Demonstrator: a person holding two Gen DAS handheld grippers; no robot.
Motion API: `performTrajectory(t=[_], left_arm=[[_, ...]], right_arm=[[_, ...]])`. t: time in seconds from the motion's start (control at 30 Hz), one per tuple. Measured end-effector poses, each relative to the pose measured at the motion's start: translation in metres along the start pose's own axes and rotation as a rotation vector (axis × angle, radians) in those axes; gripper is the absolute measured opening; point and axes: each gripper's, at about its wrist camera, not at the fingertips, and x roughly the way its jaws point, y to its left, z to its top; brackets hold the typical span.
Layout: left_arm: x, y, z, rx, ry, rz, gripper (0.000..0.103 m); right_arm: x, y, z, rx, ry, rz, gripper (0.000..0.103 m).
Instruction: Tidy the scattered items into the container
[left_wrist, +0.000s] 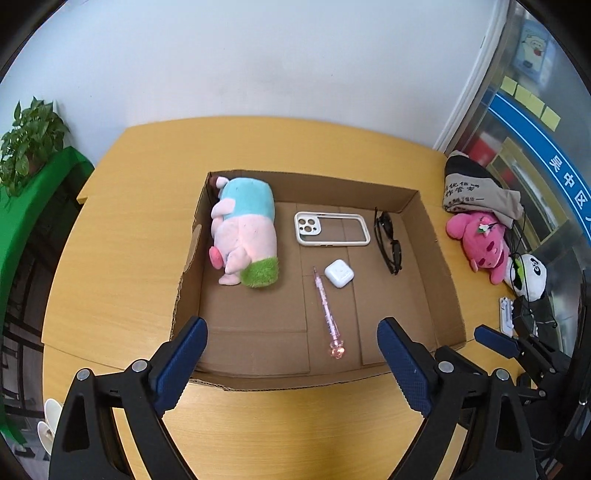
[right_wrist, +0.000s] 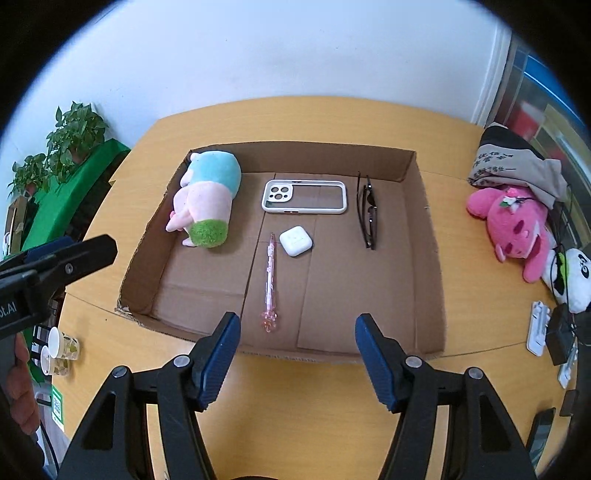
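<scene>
A shallow cardboard box (left_wrist: 432, 236) (right_wrist: 424, 206) sits on the yellow table. Inside it lie a pink, blue and green plush toy (left_wrist: 245, 230) (right_wrist: 207, 199), a white phone case (left_wrist: 331, 229) (right_wrist: 304, 196), black sunglasses (left_wrist: 388, 240) (right_wrist: 369, 216), a white earbud case (left_wrist: 338, 273) (right_wrist: 295, 240) and a pink pen (left_wrist: 327, 310) (right_wrist: 270, 280). My left gripper (left_wrist: 291, 332) is open and empty above the box's near edge. My right gripper (right_wrist: 297, 332) is open and empty above the near edge too.
At the table's right edge lie a pink plush (left_wrist: 480, 243) (right_wrist: 513, 229), a panda plush (left_wrist: 530, 280) (right_wrist: 572, 277), a grey bag (left_wrist: 476, 192) (right_wrist: 513, 166) and cables. A potted plant (left_wrist: 29, 140) (right_wrist: 70, 140) stands on a green stand at left. Paper cups (right_wrist: 61, 347) sit below left.
</scene>
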Motion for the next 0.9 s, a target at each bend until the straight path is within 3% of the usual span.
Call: performTrajectory(t=[0.9], left_arm=[[-0.044,-0.016,-0.026,-0.04,-0.086,0.074,0.102]], right_arm=[[-0.04,-0.002,-0.018,-0.033,-0.044,-0.007,0.064]])
